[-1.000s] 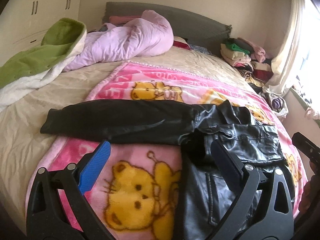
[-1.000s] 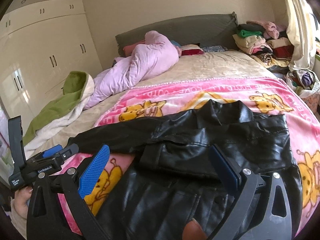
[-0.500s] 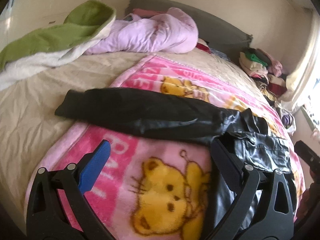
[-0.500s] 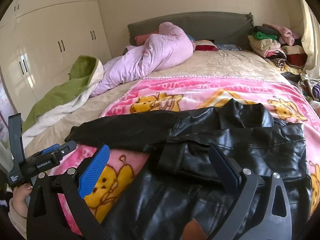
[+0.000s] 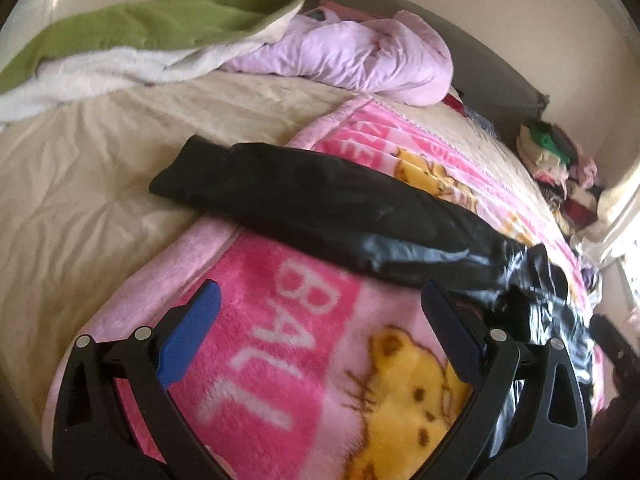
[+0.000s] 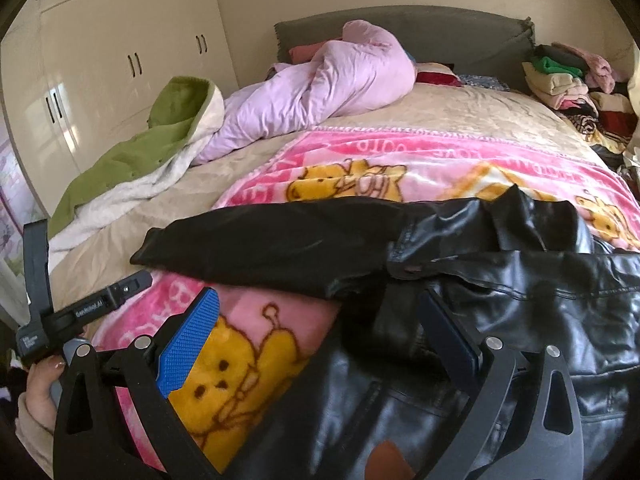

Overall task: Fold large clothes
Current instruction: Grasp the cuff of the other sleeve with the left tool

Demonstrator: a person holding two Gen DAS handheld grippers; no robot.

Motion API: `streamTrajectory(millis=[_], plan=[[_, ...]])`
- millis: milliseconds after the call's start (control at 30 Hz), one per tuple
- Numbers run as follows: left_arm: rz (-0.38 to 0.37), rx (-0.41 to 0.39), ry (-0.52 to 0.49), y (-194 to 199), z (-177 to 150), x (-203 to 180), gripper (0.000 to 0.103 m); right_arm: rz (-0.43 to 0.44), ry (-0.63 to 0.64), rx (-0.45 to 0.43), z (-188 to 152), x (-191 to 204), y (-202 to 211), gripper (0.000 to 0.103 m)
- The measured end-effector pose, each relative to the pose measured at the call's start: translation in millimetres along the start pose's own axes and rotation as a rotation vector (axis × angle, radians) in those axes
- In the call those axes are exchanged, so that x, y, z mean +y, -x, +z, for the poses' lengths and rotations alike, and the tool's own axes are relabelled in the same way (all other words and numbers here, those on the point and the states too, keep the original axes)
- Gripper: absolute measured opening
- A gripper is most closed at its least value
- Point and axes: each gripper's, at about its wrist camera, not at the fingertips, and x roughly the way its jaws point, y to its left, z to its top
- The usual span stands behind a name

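Both claws empty. My left claw [image 5: 320, 328] hangs jaws apart over the pink cartoon blanket [image 5: 280, 360], near the bed's [image 5: 80, 200] left edge; nothing between the pads. My right claw [image 6: 320, 332] is likewise spread wide, low over the body of the black leather jacket [image 6: 500, 320], its right finger just against or just above the leather; cannot tell which. The jacket lies on the blanket toward the near edge of the bed, front up, with one sleeve [image 5: 304, 208] stretched straight out to the left, its cuff past the blanket's edge onto the beige sheet. Judged step: fetch that sleeve and fold it across the body. Risks from here: the leather looks slick and stiff, so a shallow pinch at the cuff may slip out mid-swing; a deep pinch may catch the plush blanket beneath and drag it along, rucking the whole layout. If my right claw does not pin the body, the pull on the sleeve could slide the jacket sideways. Purple duvet [image 6: 320, 88] and green blanket [image 6: 160, 140] lie well apart, toward the headboard.
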Motion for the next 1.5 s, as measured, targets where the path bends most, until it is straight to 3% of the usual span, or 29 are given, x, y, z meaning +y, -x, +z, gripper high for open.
streamTrajectory(millis=[400, 833, 933, 967, 1033, 1233, 1300, 1500], plan=[[-0.046, 0.082, 0.217, -60.4, 18.1, 52.3, 0.094, 0.009, 0.040, 0.040, 9.1, 20.2, -45.5, 0.099], [0.036, 0.019, 0.261, -81.6, 36.7, 66.7, 0.094, 0.043, 0.026, 0.085, 7.1, 22.0, -77.7, 0.099], [0.052, 0.029, 0.312, -91.6, 39.0, 79.8, 0.092, 0.051, 0.000, 0.092, 4.5, 16.4, -75.8, 0.099], [0.047, 0.022, 0.335, -92.6, 39.4, 84.4, 0.090, 0.048, -0.008, 0.094, 3.8, 14.1, -73.7, 0.099], [0.057, -0.001, 0.351, -91.6, 41.9, 89.0, 0.062, 0.048, -0.030, 0.095, 2.9, 8.1, -67.1, 0.099], [0.022, -0.044, 0.337, -89.0, 50.1, 85.8, 0.016, 0.034, -0.069, 0.050, 2.3, -10.9, -40.0, 0.099], [0.018, -0.063, 0.310, -84.7, 52.3, 79.8, 0.009, 0.035, -0.095, 0.034, 0.4, -20.1, -31.2, 0.099], [-0.015, -0.153, 0.257, -53.2, 63.2, 61.2, 0.004, 0.025, -0.178, 0.044, -17.3, -45.9, -18.5, 0.099]])
